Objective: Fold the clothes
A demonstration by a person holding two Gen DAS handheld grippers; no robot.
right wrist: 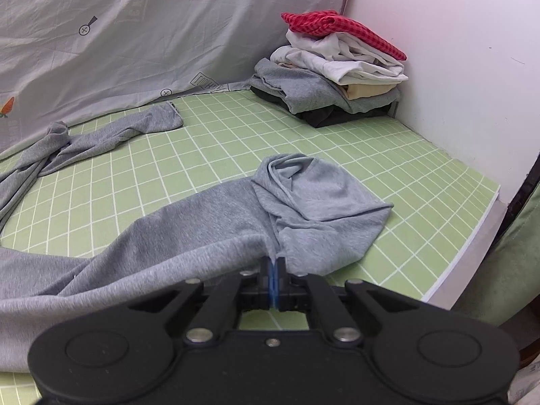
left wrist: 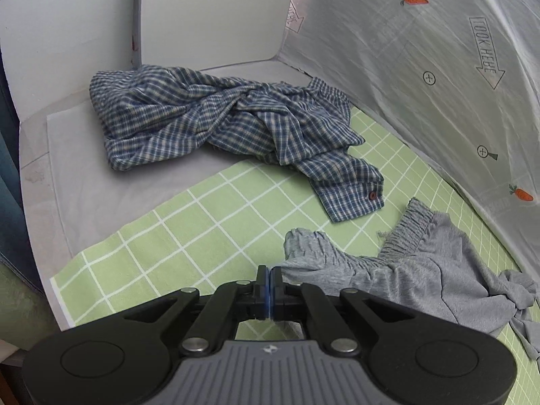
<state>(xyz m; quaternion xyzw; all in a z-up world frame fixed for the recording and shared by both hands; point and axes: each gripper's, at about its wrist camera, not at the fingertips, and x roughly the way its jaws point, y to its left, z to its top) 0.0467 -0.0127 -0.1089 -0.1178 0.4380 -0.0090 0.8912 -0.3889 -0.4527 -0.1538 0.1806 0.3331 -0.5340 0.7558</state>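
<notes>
Pinching grey trousers (right wrist: 202, 222), both jaws apparently closed; plaid shirt (left wrist: 222, 118) and folded stack (right wrist: 334, 71) nearby.

On the checked mat (right wrist: 388, 155), the sweatpants (right wrist: 202, 222) lie across the near middle, one leg reaching to the far left edge. The stack of folded clothes (right wrist: 334, 71) sits in the mat's far right corner. The plaid shirt (left wrist: 219, 118) lies crumpled over its far left end.
</notes>
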